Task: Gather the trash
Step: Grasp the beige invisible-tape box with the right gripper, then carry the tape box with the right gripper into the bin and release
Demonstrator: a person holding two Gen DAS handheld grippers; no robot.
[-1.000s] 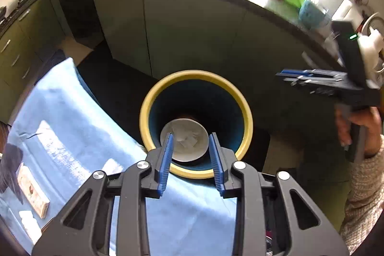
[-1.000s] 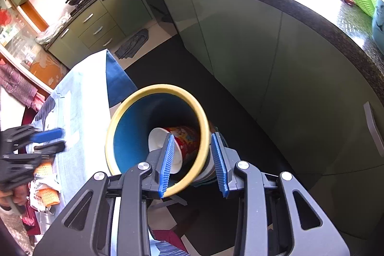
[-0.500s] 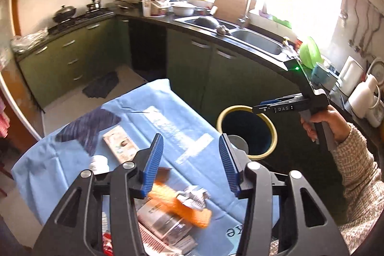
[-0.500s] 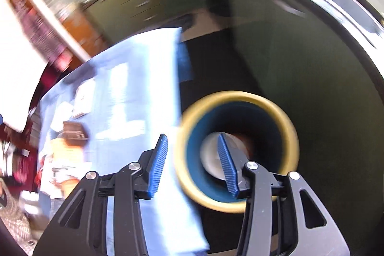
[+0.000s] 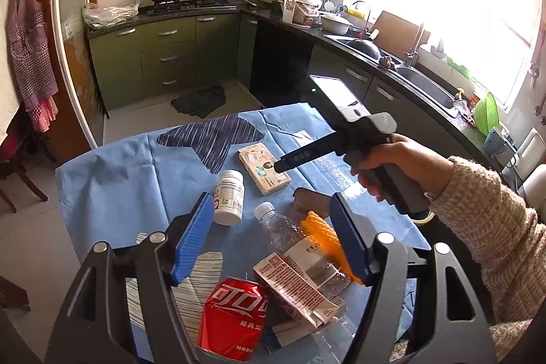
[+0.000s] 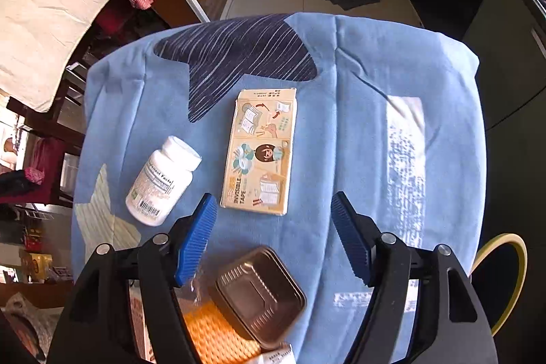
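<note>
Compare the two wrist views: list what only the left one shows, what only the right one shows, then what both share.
Only the left wrist view: a red cola can, a clear plastic bottle, a printed carton, and the right gripper in a hand.

Only the right wrist view: the yellow-rimmed bin beside the table.

Both: the white pill bottle, the tape box, the metal tin, the orange mesh and the blue tablecloth.

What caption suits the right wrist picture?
Open blue fingers above a white bottle, tape box and metal tin on a blue cloth.
</note>
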